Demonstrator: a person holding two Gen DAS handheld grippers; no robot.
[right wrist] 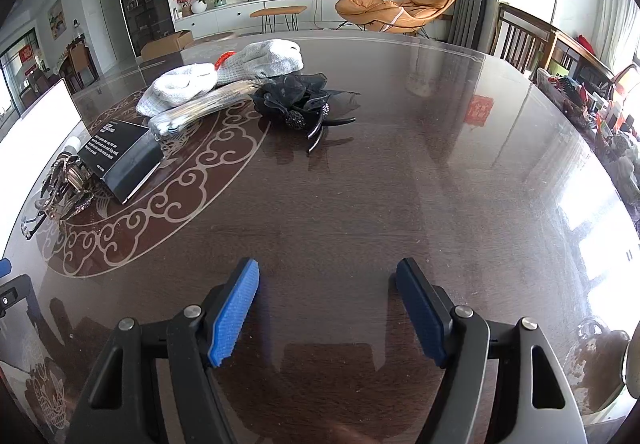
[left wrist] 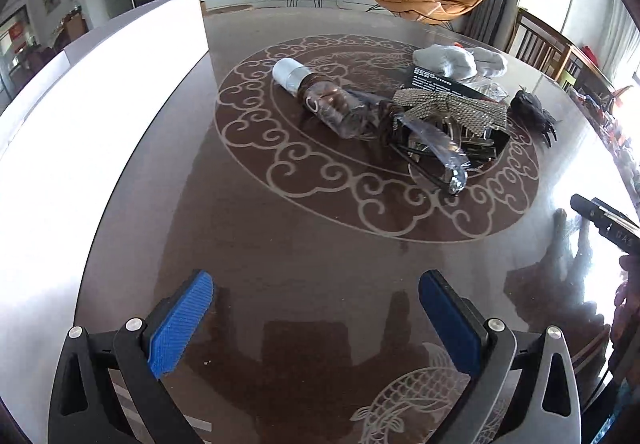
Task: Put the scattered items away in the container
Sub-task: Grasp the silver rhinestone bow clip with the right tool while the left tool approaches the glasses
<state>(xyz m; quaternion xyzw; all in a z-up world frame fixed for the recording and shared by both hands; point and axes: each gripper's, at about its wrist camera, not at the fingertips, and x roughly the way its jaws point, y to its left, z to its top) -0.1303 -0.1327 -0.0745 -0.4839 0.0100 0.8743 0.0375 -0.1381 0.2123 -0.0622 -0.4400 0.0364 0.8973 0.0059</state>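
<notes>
Your left gripper (left wrist: 316, 318) hovers low over the dark, glossy counter (left wrist: 280, 244), its blue-padded jaws spread wide with nothing between them. Your right gripper (right wrist: 328, 310) hangs over bare counter as well, jaws likewise parted and empty.

The white container (left wrist: 100, 116) stands along the left side of the left wrist view, its wall glaring bright; what is inside cannot be seen. The scattered items lie ahead of you, on and around the pale scroll ornament in the counter's middle. A clear bottle (left wrist: 320, 100) with a white cap lies on its side nearest the container. Just beside it sits a tangle: a rhinestone bow clip (left wrist: 448, 106) on top of a pair of glasses in a clear sleeve (left wrist: 436, 156). Behind them rests a black box (right wrist: 120, 160) with white lettering, and past that a pair of grey knit gloves (right wrist: 240, 72) with a clear packet (right wrist: 204, 108) leaning against them. A black flower hair claw (right wrist: 304, 104) lies apart to the right, nearest your right gripper's line of sight.

A television, an orange lounge chair and potted plants fill the room beyond.
</notes>
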